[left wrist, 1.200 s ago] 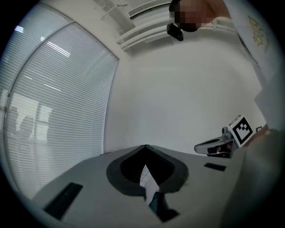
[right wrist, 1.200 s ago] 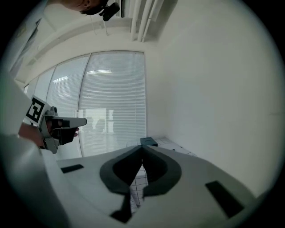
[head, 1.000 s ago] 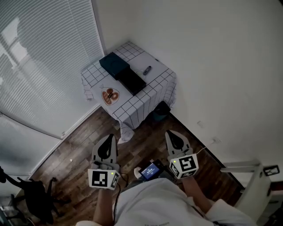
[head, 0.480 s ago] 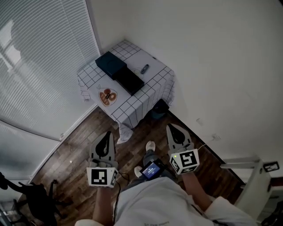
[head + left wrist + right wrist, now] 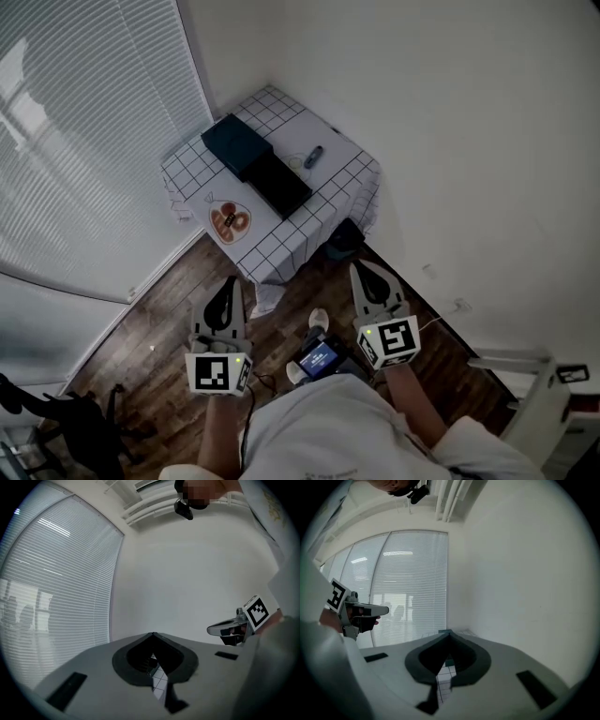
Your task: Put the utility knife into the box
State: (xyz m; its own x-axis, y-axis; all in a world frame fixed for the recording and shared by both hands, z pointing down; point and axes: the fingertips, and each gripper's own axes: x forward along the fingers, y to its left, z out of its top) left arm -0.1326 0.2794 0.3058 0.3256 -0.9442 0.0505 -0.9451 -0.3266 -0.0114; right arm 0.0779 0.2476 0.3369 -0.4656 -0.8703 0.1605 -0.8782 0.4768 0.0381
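The utility knife (image 5: 313, 157) lies on the checkered tablecloth (image 5: 330, 180) of a small corner table, right of a dark teal box (image 5: 236, 144) and a flat black box part (image 5: 278, 185). Both grippers are held low by the person's waist, far short of the table. My left gripper (image 5: 228, 284) is shut and empty; its tips (image 5: 152, 633) meet. My right gripper (image 5: 361, 270) is also shut and holds nothing, with its jaws together (image 5: 449, 631). Each gripper view shows only wall, blinds and a sliver of checkered cloth (image 5: 159, 681).
An orange-brown item (image 5: 230, 221) lies on the cloth's front-left corner. A dark bin (image 5: 344, 239) sits under the table by the wall. Blinds (image 5: 84, 141) fill the left side. A black chair (image 5: 56, 422) stands bottom left, a white frame (image 5: 534, 394) bottom right.
The person has stepped slightly toward the table and a foot has come into view. Both grippers stay shut and held the same way.
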